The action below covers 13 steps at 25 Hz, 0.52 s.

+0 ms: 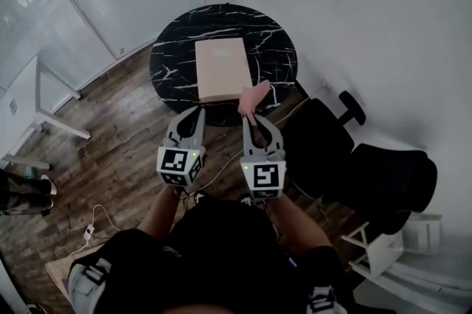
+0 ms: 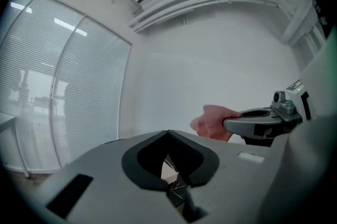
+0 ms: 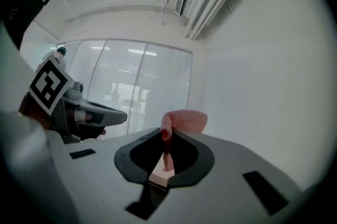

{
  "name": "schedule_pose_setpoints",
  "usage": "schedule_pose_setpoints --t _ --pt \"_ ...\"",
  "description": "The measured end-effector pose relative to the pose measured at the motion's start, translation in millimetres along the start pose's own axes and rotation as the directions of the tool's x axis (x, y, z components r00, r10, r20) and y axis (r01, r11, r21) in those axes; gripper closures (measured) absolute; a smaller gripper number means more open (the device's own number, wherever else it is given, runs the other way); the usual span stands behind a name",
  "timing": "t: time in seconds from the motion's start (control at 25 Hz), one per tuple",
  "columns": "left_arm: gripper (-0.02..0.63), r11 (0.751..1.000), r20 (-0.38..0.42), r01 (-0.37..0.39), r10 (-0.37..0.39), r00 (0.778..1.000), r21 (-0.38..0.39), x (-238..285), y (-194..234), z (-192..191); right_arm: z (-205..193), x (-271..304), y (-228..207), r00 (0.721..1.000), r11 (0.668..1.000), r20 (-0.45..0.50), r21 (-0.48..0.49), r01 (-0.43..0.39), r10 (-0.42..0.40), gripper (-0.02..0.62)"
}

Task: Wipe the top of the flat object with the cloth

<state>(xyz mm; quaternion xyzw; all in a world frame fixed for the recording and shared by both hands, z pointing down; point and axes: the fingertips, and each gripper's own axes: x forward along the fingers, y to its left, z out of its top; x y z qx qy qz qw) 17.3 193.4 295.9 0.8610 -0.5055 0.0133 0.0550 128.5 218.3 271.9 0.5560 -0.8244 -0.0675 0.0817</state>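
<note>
- Two grippers are held over the near rim of a round black marble table (image 1: 173,58), side by side and close together, both pointing away from the person.
- The pink cloth (image 1: 256,94) is pinched between the jaws of the right gripper (image 1: 252,116). In the right gripper view the jaws are seen pressed onto a fold of it, and the rest bunches out past their tips.
- The jaws of the left gripper (image 1: 195,113) are pressed together with nothing between them. In its own view only the table and a corner of the flat object are seen through the gap behind the tips.
- The tan flat object (image 1: 221,68) lies flat on the table, near the middle, just ahead of both grippers. Its near short edge is closest to the jaw tips.
- The cloth is seen at the near right corner of the flat object and overlaps that corner in the head view. Whether it touches the surface cannot be told.
- The flat object is rectangular. Its long axis runs away from the person toward the far wall, turned slightly off square, and its short edges lie across the person's line of sight.
- A black chair (image 1: 324,150) stands just to the right of the table on a wooden floor (image 1: 118,128).
</note>
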Motion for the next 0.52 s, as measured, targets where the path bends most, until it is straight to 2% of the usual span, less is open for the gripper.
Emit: schedule_pose_setpoints --t 0.52 --pt "0.607 0.997 0.014 -0.072 0.072 0.997 0.008 -5.6 6.6 3.2 -9.8 -8.9 -28.5 0.999 0.995 -0.026 0.093 0.045 -0.043 0.581"
